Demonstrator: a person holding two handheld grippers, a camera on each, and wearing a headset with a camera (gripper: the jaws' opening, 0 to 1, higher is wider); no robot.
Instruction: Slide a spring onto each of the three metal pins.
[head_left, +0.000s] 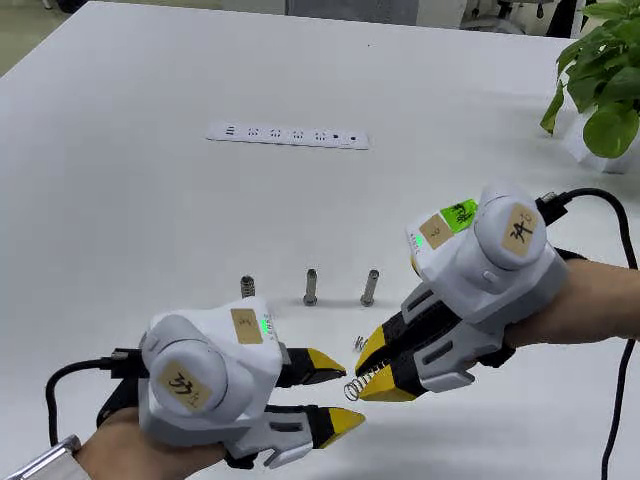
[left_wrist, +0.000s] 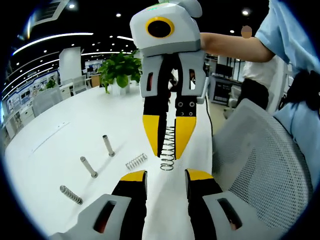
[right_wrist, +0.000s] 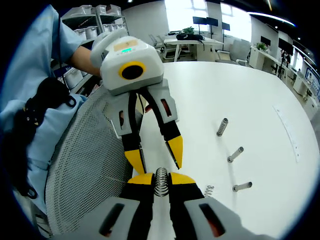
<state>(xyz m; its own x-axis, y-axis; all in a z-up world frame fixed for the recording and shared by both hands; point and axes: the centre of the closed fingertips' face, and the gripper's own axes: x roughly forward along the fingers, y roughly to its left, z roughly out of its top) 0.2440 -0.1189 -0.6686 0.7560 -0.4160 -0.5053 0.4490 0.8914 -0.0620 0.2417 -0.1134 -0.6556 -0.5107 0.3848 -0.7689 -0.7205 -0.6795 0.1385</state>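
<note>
Three metal pins stand in a row on the white table: the left pin (head_left: 248, 287) wears a spring, while the middle pin (head_left: 311, 286) and the right pin (head_left: 370, 287) are bare. My right gripper (head_left: 376, 368) is shut on a spring (head_left: 358, 384), which its own view shows pinched between the yellow tips (right_wrist: 161, 181). A second, loose spring (head_left: 359, 343) lies on the table just behind those tips. My left gripper (head_left: 338, 392) is open with nothing in it, its tips facing the held spring (left_wrist: 169, 147) from close by. The sprung pin (right_wrist: 222, 127) lies farthest in the right gripper view.
A white power strip (head_left: 288, 134) lies farther back on the table. A potted plant (head_left: 600, 80) stands at the far right edge. A grey mesh chair (left_wrist: 260, 165) sits beside the table's near edge. A black cable (head_left: 622, 330) trails from the right gripper.
</note>
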